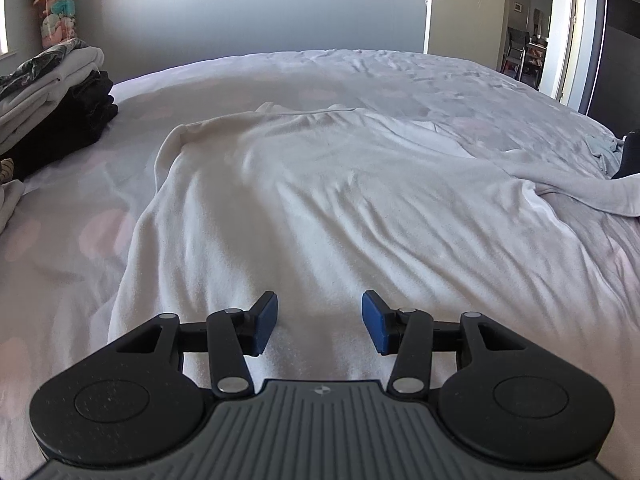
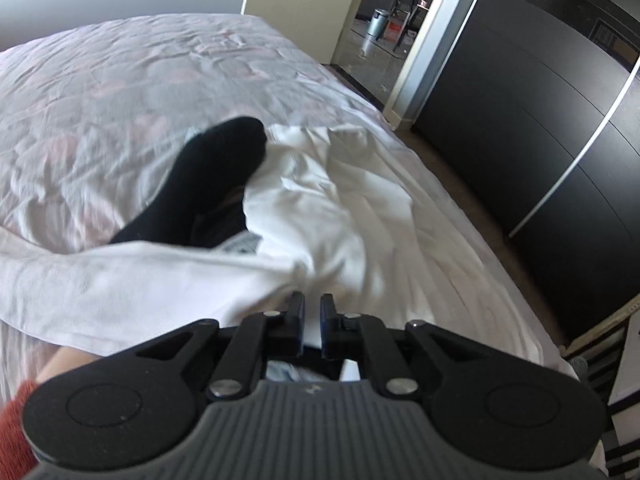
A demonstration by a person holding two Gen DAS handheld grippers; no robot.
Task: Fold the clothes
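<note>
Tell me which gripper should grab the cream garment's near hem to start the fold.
Left. The left gripper hovers open right over the spread cream fleece garment; the right gripper, nearly shut, faces a black sock.

Your bed carries everything here — its pale cover, printed with faint pink patches, is creased toward the far side. Take the white garment as your landmark: it lies spread flat across the middle of the bed. Left of it, near the bed's edge, sits a stack of folded clothes, light pieces over black ones. Right of it, one long sleeve trails toward a black sock and a crumpled white cloth — the sock lies partly on that cloth, both on the cover.
</note>
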